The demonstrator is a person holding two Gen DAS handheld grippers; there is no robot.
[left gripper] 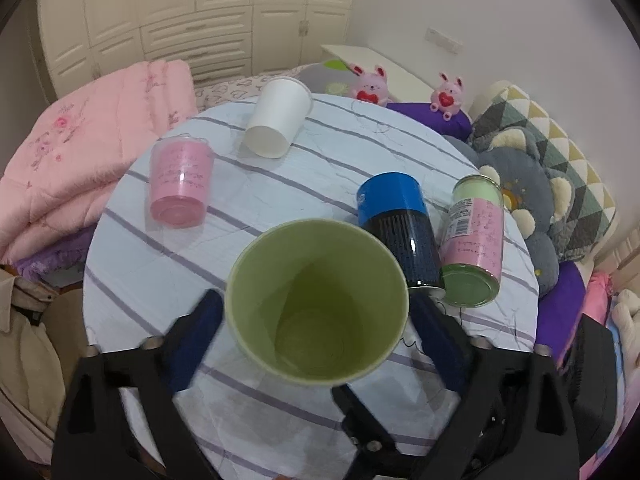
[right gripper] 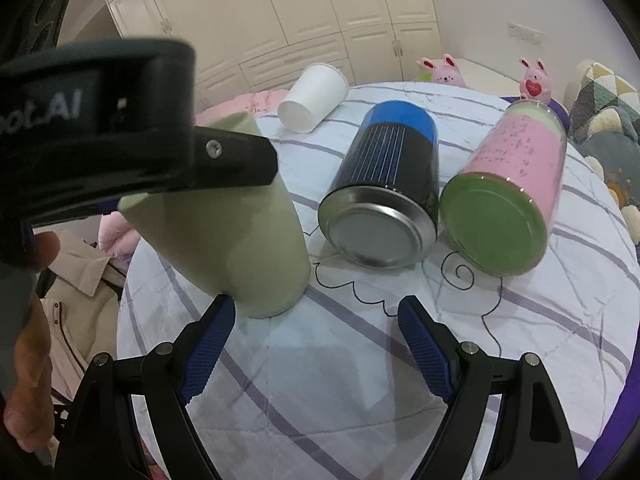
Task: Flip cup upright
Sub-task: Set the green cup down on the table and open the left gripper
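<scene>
A green cup (left gripper: 316, 304) stands nearly upright on the striped tablecloth, mouth up, slightly tilted; it also shows in the right wrist view (right gripper: 224, 232). My left gripper (left gripper: 316, 336) straddles the cup with its blue pads at both sides; a gap shows at each side, so it looks open. In the right wrist view the left gripper's black finger crosses in front of the cup's upper part. My right gripper (right gripper: 316, 344) is open and empty, just in front of the cup's base.
A blue-and-black can (left gripper: 396, 228) and a pink-and-green can (left gripper: 476, 240) lie on their sides right of the cup. A white cup (left gripper: 280, 116) and a pink cup (left gripper: 180, 180) lie on their sides farther back. Bedding and plush toys surround the round table (left gripper: 132, 280).
</scene>
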